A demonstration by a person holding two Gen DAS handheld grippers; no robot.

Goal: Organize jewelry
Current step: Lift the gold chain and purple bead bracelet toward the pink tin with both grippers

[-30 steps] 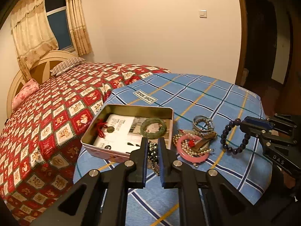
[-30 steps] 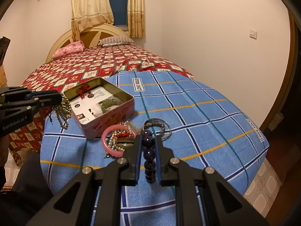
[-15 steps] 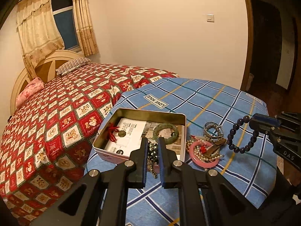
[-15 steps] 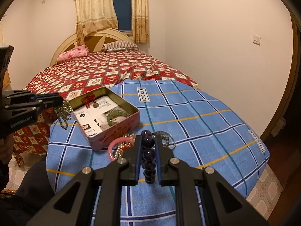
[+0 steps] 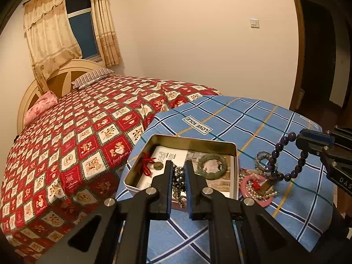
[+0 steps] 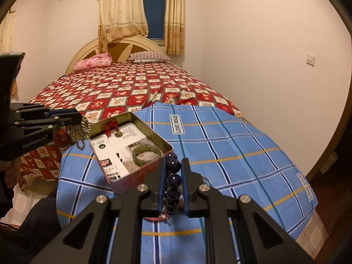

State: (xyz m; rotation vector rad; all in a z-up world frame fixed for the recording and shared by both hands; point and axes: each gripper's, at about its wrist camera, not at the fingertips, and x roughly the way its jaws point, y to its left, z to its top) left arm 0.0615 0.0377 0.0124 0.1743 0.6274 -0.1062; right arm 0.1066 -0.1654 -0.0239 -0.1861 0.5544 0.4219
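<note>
Roughly mid-task, we judge. Fig. legend, both wrist views: the tin box (image 5: 235, 151) sits open on the blue plaid cloth (image 5: 253, 118), which covers a surface at the foot of the bed (image 5: 88, 118). Already inside: a green bangle (image 5: 211, 165), a red-corded charm (image 5: 147, 164) and printed paper.

Left gripper (image 5: 178, 173): jaws clenched on a metal bead chain (image 5: 179, 181), held above the tin's near edge. In the right wrist view the chain (image 6: 81, 129) hangs bunched, to the left of the tin (image 6: 140, 182) w/o touching it.

Right gripper (image 6: 172, 179): jaws clenched on a dark purple bead bracelet (image 6: 173, 165), lifted clear of the cloth, right of the tin.

Left to do, approx.: both held pieces, plus the pile right of the tin, i.e. a pink bangle (image 5: 246, 181), pearl-like strands and a silver ring-shaped piece (image 5: 263, 156). No lid in view.
</note>
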